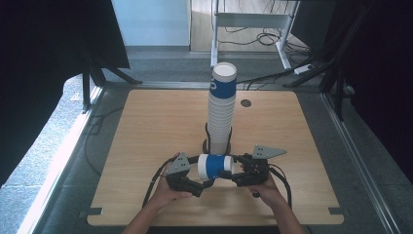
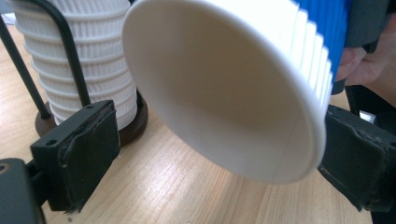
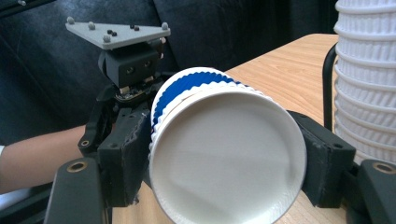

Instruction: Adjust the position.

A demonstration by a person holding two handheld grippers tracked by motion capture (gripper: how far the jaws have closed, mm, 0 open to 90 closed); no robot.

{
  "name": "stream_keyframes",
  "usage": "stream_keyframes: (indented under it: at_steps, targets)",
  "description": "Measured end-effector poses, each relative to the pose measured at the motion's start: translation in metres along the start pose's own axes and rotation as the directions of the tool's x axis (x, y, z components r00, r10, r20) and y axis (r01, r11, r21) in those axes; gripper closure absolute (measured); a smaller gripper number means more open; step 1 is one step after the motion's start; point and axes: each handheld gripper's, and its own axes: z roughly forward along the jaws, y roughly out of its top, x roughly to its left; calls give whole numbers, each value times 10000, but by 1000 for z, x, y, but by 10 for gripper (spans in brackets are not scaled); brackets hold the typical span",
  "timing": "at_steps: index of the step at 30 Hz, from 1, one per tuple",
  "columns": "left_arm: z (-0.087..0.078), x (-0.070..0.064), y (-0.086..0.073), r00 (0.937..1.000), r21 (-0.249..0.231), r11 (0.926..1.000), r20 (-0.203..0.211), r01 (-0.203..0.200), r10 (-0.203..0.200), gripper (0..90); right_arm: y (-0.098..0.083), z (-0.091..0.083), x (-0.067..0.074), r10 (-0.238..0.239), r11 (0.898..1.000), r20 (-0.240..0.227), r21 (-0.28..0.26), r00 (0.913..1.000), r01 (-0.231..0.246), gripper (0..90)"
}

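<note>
A person is sitting at the wooden tabletop [image 1: 160, 126] with a claw in each hand, and both claws are meeting around one paper cup [image 1: 213, 165] lying on its side just in front of the tall stack of cups [image 1: 221, 109]. The cup is white with a blue band and ribbed sides, and it is hanging a little above the wood rather than resting on it. The right claw [image 1: 233, 174] is pinching the cup across its base end, its two black pads [image 3: 125, 156] pressing on either side. The left claw [image 1: 202, 184] is standing spread at the cup's mouth end, with clear space showing between its left pad [image 2: 86, 151] and the cup's rim [image 2: 280, 179]. The stack is standing upright in a black wire holder [image 2: 70, 51] on a dark round base [image 2: 133, 126], close behind the held cup.
</note>
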Motion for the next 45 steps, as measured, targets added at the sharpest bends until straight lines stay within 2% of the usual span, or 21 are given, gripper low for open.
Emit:
stream_keyframes:
  at_steps: [10, 22, 37, 45]
  targets:
    - [2, -2, 9, 9988, 44, 9993, 295, -383, 382, 12, -1, 2, 1, 23, 10000, -289, 94, 9996, -21, 281]
    - [4, -5, 11, 9965, -89, 9970, 336, -764, 766, 42, -2, 3, -1, 168, 9997, -443, 179, 9989, -160, 281]
    - [4, -4, 9, 9954, -126, 9964, 447, -841, 846, 60, -2, 2, -4, 352, 9991, -590, 275, 9976, -336, 279]
    - [2, -3, 8, 9946, -210, 9961, 578, -856, 867, 80, -2, 1, -7, 654, 9975, -805, 327, 9946, -629, 275]
